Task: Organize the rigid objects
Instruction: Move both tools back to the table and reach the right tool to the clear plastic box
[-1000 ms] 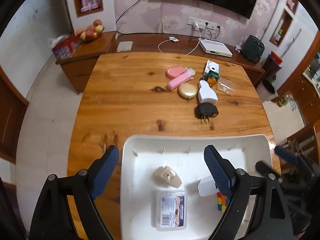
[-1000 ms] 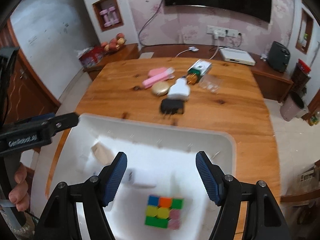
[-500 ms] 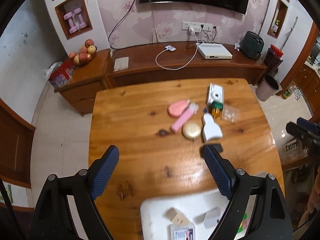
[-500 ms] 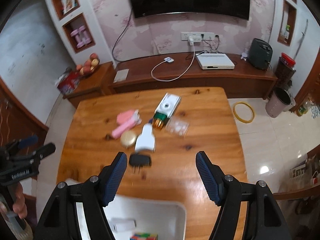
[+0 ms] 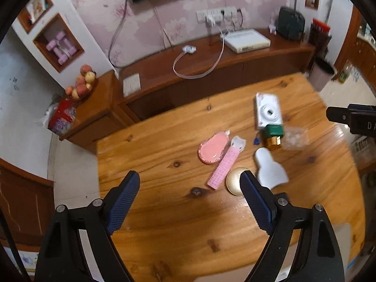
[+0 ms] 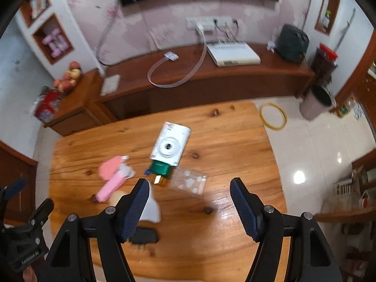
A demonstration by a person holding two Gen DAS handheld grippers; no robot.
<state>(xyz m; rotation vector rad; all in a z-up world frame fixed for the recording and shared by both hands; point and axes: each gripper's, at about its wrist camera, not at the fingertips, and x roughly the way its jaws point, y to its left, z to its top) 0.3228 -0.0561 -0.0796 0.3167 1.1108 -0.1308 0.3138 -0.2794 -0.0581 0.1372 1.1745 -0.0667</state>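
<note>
You have lifted both tools away from the white tray since a second ago; only a pale corner of it (image 5: 338, 232) shows now at the near table edge. Your left gripper (image 5: 189, 195) and right gripper (image 6: 189, 202) both hang spread wide and empty over the wooden table (image 5: 164, 145). The remaining items lie clustered mid-table: white camera box (image 6: 170, 144), green-capped bottle (image 6: 160, 171), clear plastic case (image 6: 189, 181), pink brush (image 5: 223, 166), gold compact (image 5: 235, 181), white adapter (image 5: 270, 170), black plug (image 6: 143, 235). In my judgement, the sorting is partway done and a further pick is due.
</note>
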